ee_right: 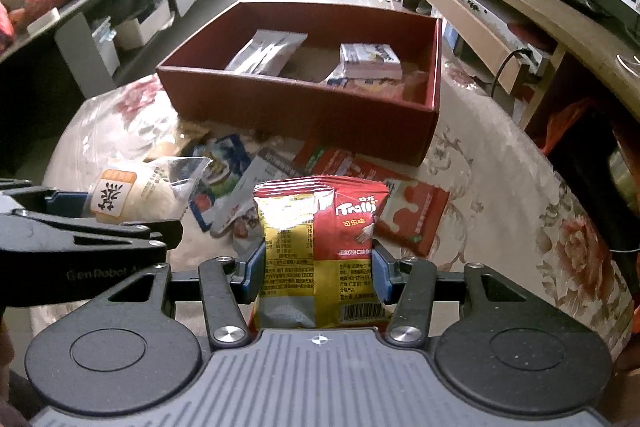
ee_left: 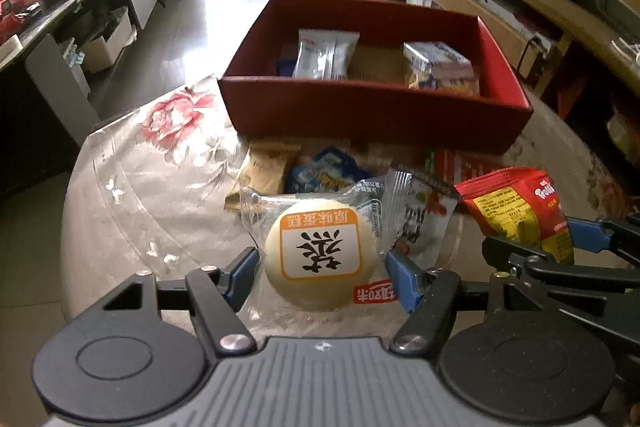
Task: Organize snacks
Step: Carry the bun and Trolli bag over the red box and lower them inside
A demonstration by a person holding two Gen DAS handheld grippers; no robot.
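My left gripper (ee_left: 322, 273) is shut on a round steamed cake in a clear wrapper (ee_left: 320, 251), held just over the table; the cake also shows in the right wrist view (ee_right: 128, 197). My right gripper (ee_right: 318, 269) is shut on a red and yellow Trolli candy bag (ee_right: 320, 247), also visible in the left wrist view (ee_left: 520, 215). A dark red cardboard box (ee_left: 372, 107) stands ahead on the table and holds a silver packet (ee_left: 326, 53) and a flat snack pack (ee_left: 438, 65). In the right wrist view the box (ee_right: 304, 107) lies ahead.
Loose snacks lie between the grippers and the box: a tan packet (ee_left: 266, 169), a blue packet (ee_left: 326, 173), a white packet (ee_left: 420, 215) and flat red packs (ee_right: 408, 211). The floral tablecloth (ee_left: 160, 163) drops off at the left. Shelves run along the right.
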